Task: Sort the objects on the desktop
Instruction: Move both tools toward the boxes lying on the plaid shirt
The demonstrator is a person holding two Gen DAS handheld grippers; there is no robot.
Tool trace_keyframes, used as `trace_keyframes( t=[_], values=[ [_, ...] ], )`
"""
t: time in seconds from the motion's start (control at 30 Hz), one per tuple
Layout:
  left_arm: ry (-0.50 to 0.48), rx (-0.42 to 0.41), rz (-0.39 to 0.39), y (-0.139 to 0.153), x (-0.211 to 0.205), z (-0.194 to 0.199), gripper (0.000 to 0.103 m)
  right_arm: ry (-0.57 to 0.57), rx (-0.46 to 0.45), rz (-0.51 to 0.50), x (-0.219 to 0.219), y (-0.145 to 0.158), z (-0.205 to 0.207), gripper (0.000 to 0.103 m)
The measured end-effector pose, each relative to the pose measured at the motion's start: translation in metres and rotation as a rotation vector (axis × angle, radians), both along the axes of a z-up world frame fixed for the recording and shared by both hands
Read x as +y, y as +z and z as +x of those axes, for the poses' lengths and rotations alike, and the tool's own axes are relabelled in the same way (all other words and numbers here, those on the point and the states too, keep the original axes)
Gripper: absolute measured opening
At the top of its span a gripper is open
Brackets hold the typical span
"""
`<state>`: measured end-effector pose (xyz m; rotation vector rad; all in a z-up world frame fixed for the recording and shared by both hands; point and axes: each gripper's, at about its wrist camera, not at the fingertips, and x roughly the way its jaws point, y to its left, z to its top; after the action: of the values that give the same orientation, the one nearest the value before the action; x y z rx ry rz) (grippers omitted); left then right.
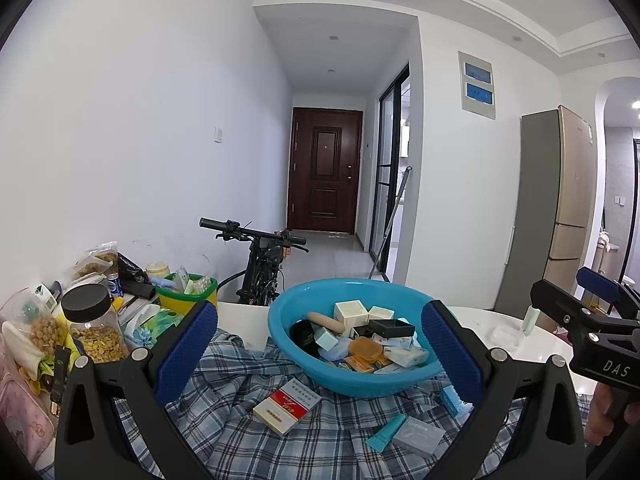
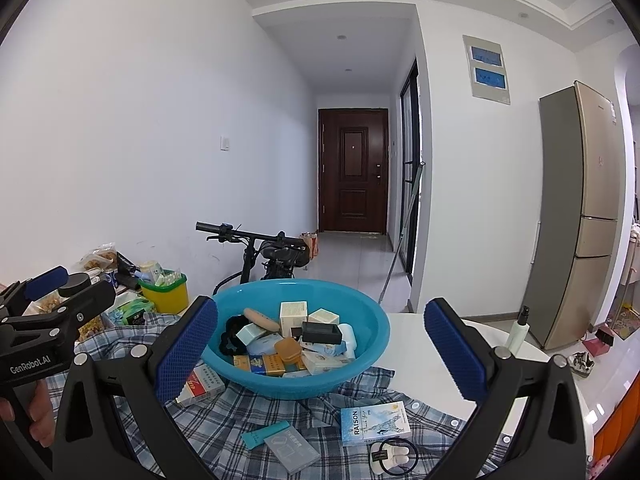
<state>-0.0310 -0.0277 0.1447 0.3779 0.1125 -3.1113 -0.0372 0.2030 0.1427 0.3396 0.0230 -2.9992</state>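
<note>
A blue plastic basin (image 1: 288,336) (image 2: 376,344) sits on a plaid shirt (image 1: 320,440) (image 2: 224,420) and holds several small boxes and packs. On the shirt lie a red and white cigarette pack (image 1: 286,406) (image 2: 202,386), a teal tube (image 1: 386,432) (image 2: 266,434), a grey box (image 1: 418,436) (image 2: 294,454), a blue RAISON pack (image 2: 374,422) and a black hair tie on a white card (image 2: 394,458). My left gripper (image 1: 320,356) is open and empty in front of the basin. My right gripper (image 2: 320,356) is open and empty too.
Snack jars (image 1: 94,324), bags and a yellow-green bin (image 1: 188,292) (image 2: 166,292) crowd the table's left. A small spray bottle (image 2: 518,330) stands on the white table (image 2: 420,344) at right. A bicycle (image 1: 260,264) stands behind the table.
</note>
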Motion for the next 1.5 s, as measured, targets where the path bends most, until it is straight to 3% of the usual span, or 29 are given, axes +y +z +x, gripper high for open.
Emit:
trace_keyframes(
  t=[0.33,0.57,0.67,0.83,1.13,1.5],
  values=[
    [0.004,-0.022,-0.022,0.002,0.002,-0.005,0.103,0.001,-0.038,0.002,-0.001,0.000,-0.009,0.103],
    [-0.025,-0.181,-0.043,-0.002,0.007,-0.025,0.103,-0.001,-0.176,0.004,0.001,-0.004,-0.024,0.103],
    [-0.029,-0.231,-0.069,-0.006,0.012,-0.032,0.103,-0.001,-0.246,0.001,0.002,-0.008,-0.031,0.103],
    [-0.046,-0.281,-0.047,-0.014,0.009,-0.041,0.103,0.003,-0.329,0.022,0.002,-0.015,-0.043,0.103],
    [-0.050,-0.330,-0.046,-0.027,0.006,-0.049,0.103,0.007,-0.342,0.035,-0.003,-0.020,-0.046,0.103],
    [-0.056,-0.433,-0.056,-0.076,0.008,-0.057,0.103,0.030,-0.478,0.032,-0.008,-0.075,-0.062,0.103]
  ],
)
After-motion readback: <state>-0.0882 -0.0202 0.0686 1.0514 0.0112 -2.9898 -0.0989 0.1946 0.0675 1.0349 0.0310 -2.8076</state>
